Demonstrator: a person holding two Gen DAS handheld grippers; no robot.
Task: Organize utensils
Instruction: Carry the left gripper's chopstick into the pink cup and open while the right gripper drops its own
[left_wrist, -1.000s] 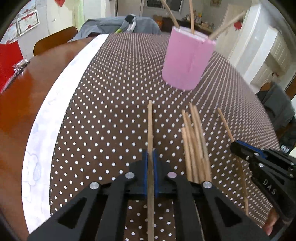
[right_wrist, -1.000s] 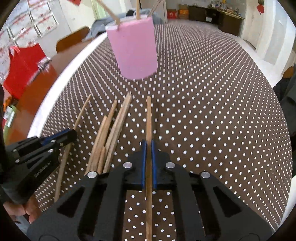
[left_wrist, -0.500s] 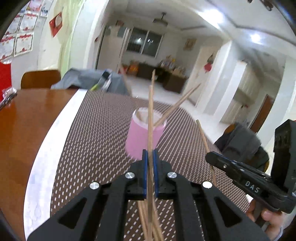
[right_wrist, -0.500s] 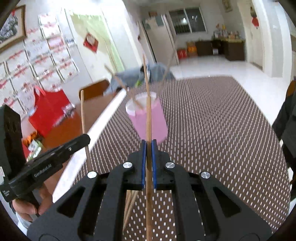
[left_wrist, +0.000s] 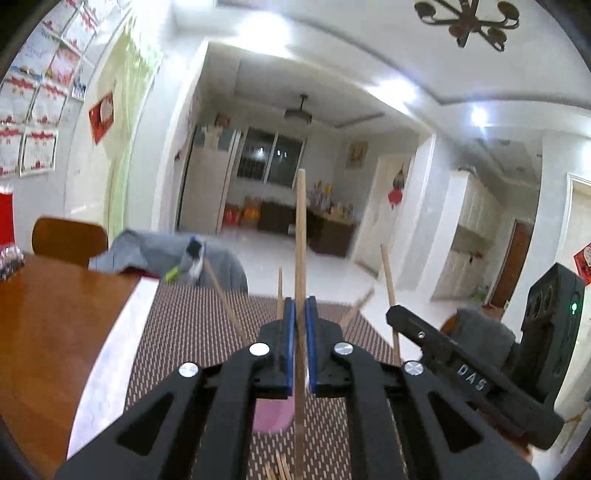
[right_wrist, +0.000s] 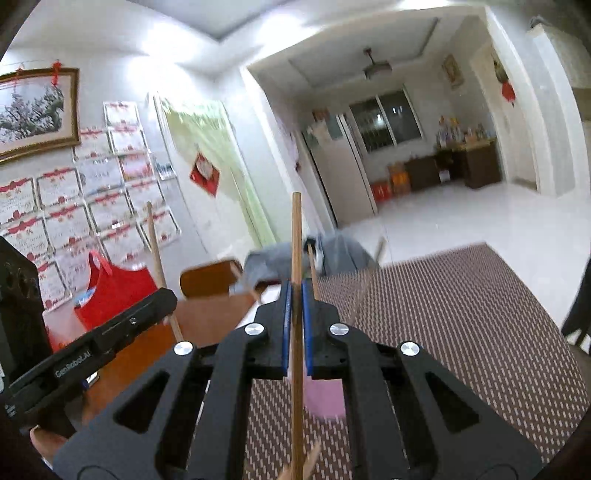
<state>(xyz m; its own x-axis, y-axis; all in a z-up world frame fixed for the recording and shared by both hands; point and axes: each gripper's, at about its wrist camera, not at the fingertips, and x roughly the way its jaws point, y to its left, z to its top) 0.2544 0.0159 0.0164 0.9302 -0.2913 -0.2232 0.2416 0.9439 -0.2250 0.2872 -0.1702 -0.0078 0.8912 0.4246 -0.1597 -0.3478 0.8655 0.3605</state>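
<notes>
My left gripper (left_wrist: 300, 306) is shut on a wooden chopstick (left_wrist: 300, 236) that stands up almost straight between its blue pads. My right gripper (right_wrist: 293, 291) is shut on a second wooden chopstick (right_wrist: 296, 240), likewise upright. Both are raised above the table, side by side. The right gripper (left_wrist: 397, 314) with its chopstick (left_wrist: 386, 273) shows at the right of the left wrist view; the left gripper (right_wrist: 166, 295) with its chopstick (right_wrist: 157, 251) shows at the left of the right wrist view. The pink cup (left_wrist: 271, 417) (right_wrist: 325, 398) holding several chopsticks sits below, mostly hidden behind the jaws. Loose chopsticks (left_wrist: 277, 470) lie on the mat.
A brown dotted mat (left_wrist: 192, 321) (right_wrist: 461, 314) covers the wooden table (left_wrist: 48, 314). A wooden chair (left_wrist: 68, 240) and grey cloth (left_wrist: 147, 254) stand at the far edge. A red bag (right_wrist: 114, 291) sits at the left. A hand (right_wrist: 48, 443) grips the left tool.
Both grippers lifted off the mat and tilted up toward level, each carrying its chopstick. The pink cup dropped from the top of each view to behind the jaws.
</notes>
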